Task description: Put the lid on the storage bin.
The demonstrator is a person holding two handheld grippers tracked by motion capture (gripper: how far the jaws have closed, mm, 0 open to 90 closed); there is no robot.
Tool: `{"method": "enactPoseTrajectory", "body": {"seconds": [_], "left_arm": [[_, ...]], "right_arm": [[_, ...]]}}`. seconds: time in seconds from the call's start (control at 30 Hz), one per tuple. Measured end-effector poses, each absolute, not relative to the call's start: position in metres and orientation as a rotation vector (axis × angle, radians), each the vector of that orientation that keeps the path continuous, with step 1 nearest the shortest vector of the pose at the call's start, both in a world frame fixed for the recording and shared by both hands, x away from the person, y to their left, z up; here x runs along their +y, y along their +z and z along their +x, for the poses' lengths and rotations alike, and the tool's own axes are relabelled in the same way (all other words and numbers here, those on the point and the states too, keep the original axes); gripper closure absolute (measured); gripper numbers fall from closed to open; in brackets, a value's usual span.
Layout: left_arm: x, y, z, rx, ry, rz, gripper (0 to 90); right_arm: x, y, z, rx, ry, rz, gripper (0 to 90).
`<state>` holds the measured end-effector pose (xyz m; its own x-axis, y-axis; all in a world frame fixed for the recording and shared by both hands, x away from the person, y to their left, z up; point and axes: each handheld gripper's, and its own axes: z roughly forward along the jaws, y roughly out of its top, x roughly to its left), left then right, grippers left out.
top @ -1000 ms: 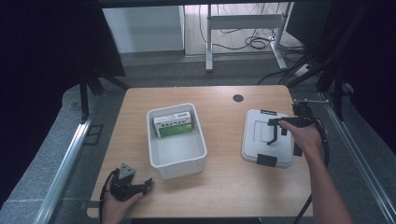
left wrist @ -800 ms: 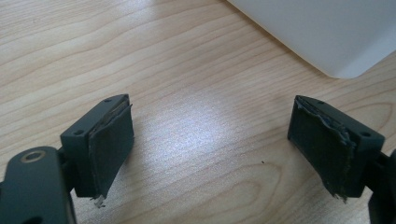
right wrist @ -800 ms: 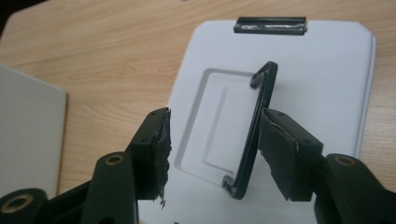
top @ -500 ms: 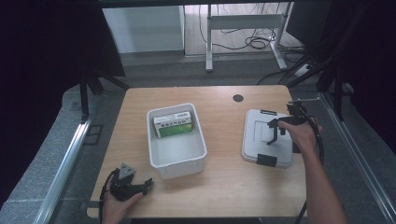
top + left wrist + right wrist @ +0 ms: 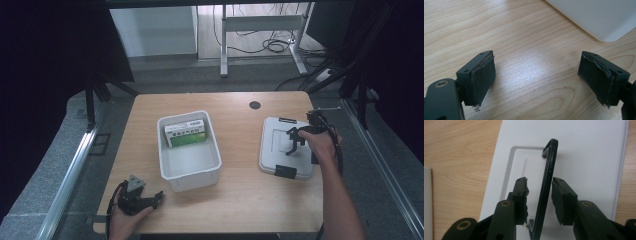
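At the table's near left corner the left gripper lies low over the wood in the person's left hand, a grey three-cornered plate on its top. In the left gripper view its jaws stand wide apart with bare wood between them, and a rounded corner of the white bin shows just beyond them.

Left of the table's middle stands that open white bin, a long side toward each side edge. A green and white box leans upright against its far wall; the rest of its floor is bare.

A small dark round disc sits in the wood near the far edge, between bin and lid.

Toward the right edge the white lid lies flat, apart from the bin, with black clips at its near and far ends. Its black handle is raised on edge from the recessed middle panel. The right gripper, held in the right hand, is down on the lid, and its jaws have just been closing: they are narrow now, the handle between them, one pad a sliver off it, the other about touching. Whether they already pinch it I cannot tell.
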<state>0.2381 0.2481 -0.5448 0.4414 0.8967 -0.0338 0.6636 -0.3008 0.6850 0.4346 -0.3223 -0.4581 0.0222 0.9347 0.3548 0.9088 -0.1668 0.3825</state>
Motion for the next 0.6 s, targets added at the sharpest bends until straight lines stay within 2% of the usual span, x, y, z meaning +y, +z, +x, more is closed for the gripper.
{"method": "enactPoseTrajectory", "body": {"seconds": [0.13, 0.17, 0.2, 0.23, 0.6], "left_arm": [[0.2481, -0.5448, 0.2381, 1.304, 0.477, 2.064, 14.3], [0.2481, -0.5448, 0.2381, 1.304, 0.477, 2.064, 14.3], [0.2481, -0.5448, 0.2381, 1.304, 0.477, 2.064, 14.3], [0.2481, -0.5448, 0.2381, 1.304, 0.477, 2.064, 14.3], [0.2481, -0.5447, 0.2381, 1.304, 0.477, 2.064, 14.3]], "right_arm": [[-0.3243, -0.4637, 0.4377, 2.003, 0.791, 2.283, 71.6], [-0.3260, -0.4661, 0.4389, 2.008, 0.769, 2.321, 77.4], [-0.3260, -0.4661, 0.4389, 2.008, 0.769, 2.321, 77.4], [-0.3270, -0.4663, 0.4400, 2.008, 0.770, 2.371, 82.0], [-0.3252, -0.4637, 0.4404, 1.966, 0.783, 2.452, 84.6]]}}
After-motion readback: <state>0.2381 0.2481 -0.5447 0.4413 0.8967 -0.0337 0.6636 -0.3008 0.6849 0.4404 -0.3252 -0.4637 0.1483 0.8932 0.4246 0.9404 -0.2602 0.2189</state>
